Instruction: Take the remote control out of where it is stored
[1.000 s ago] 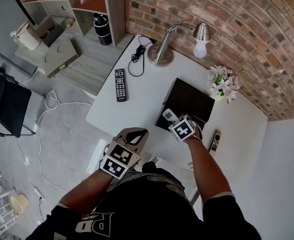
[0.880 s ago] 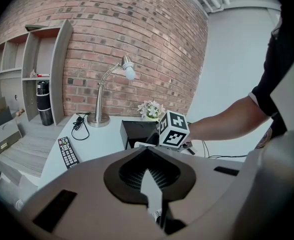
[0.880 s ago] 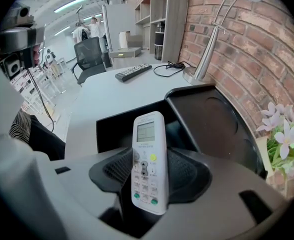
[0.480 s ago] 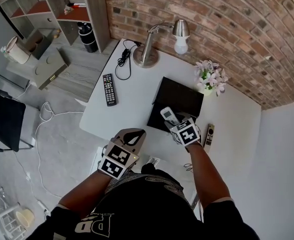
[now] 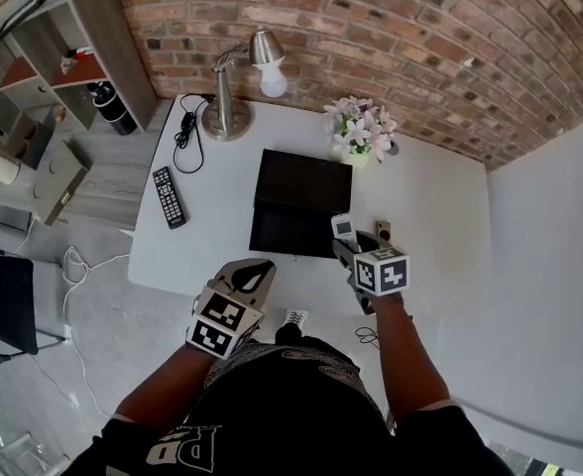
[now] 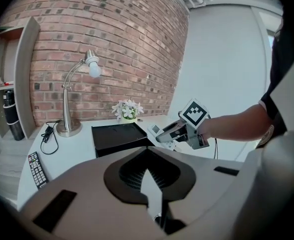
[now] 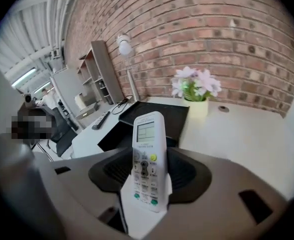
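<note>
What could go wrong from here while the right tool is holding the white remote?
1. The right tool grips the remote only by its lower part. Most of it sticks out past the jaws, so a quick swing might make it pivot or slip out.
2. The flowers stand on the table just beyond the remote, so a wide sweep forward could tip them over.

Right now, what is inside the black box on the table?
Nothing shows inside the dark black box. The white remote control is already out, held by the right gripper, which covers the box's near right corner.
</note>
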The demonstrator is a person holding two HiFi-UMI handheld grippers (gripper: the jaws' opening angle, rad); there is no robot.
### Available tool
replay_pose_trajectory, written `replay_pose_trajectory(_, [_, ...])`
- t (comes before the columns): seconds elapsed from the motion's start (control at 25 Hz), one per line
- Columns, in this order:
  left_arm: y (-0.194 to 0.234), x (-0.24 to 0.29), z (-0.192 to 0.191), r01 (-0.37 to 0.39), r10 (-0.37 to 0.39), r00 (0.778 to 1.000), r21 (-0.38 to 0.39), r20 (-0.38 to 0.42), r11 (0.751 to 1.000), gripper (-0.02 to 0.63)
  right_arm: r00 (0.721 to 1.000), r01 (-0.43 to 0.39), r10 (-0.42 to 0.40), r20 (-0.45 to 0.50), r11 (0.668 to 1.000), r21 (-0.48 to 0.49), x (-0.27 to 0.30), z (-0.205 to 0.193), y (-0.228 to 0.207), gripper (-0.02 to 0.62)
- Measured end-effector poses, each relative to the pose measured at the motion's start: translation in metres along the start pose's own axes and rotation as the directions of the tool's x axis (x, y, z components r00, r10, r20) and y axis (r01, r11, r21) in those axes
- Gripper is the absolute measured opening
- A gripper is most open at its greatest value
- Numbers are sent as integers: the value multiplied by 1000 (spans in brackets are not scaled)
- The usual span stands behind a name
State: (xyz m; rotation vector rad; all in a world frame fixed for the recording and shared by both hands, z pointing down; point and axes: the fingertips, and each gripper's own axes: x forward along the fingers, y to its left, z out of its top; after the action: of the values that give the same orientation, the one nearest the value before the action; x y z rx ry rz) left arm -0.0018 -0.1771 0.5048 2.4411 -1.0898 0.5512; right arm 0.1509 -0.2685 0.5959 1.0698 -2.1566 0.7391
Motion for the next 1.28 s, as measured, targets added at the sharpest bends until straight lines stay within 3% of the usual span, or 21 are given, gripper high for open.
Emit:
replay_pose_trajectory(0.24, [-26, 27, 13, 76, -75, 997, 51, -17, 996, 6, 983, 184, -183, -21, 968, 168, -43, -50, -96, 213])
replay_pose_trajectory(0.4, [-39, 39, 19, 94, -93, 995, 60, -22, 994, 6, 964, 267, -259, -66, 932, 243, -60, -80, -158, 213])
replay_pose_trajectory(0.72, [-44, 50, 20, 80, -78, 996, 64, -40, 995, 6, 950, 308, -265, -162, 874, 375, -48, -122, -218, 213])
replay_pose_trajectory(1.28, [-38, 54, 22, 35, -33, 998, 43, -47, 998, 6, 941, 317, -244, -237, 879, 357, -20, -132, -234, 212])
